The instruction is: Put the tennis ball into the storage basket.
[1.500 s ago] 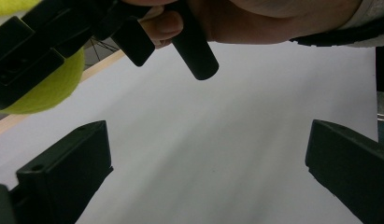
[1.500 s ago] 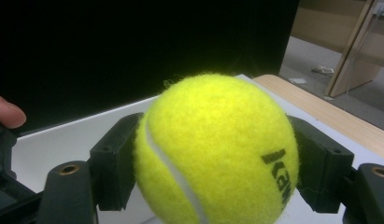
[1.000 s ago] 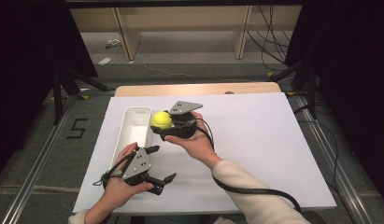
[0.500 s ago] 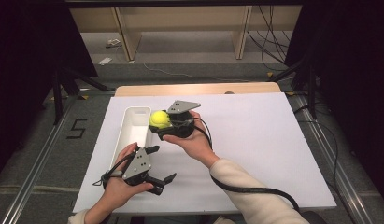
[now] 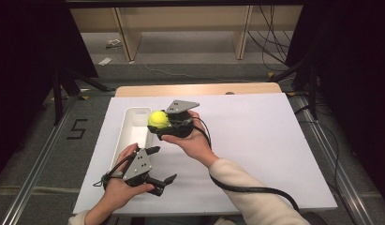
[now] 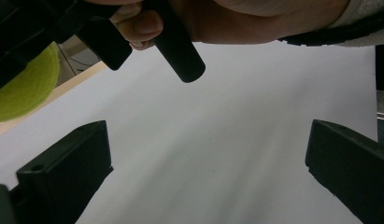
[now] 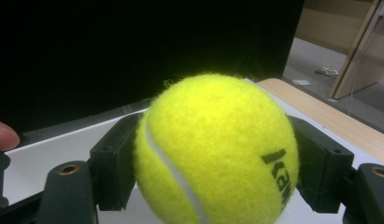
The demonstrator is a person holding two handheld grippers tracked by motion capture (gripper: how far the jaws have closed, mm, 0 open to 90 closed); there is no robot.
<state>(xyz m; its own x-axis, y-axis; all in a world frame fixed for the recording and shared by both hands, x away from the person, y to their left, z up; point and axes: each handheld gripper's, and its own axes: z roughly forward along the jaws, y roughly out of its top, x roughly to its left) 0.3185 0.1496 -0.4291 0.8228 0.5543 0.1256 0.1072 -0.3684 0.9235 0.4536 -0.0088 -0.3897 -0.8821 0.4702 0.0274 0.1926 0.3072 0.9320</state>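
A yellow tennis ball [image 5: 158, 118] [image 7: 217, 154] is held between the jaws of my right gripper [image 5: 160, 123], raised just over the right rim of the white oblong tray [image 5: 129, 136]. The ball [image 6: 21, 88] also shows at the left edge of the left gripper view. My left gripper [image 5: 158, 165] [image 6: 206, 172] rests low near the front of the white board [image 5: 274, 140], jaws wide apart with nothing between them, pointing toward the right hand.
The white tray lies on the board's left side with its inside bare. A wooden tabletop edge [image 5: 199, 89] runs behind the board. Metal rails [image 5: 35, 164] flank the table, and a black cable [image 5: 246, 190] trails from the right gripper.
The right gripper with the ball has edged slightly left toward the tray. The left gripper has stayed put.
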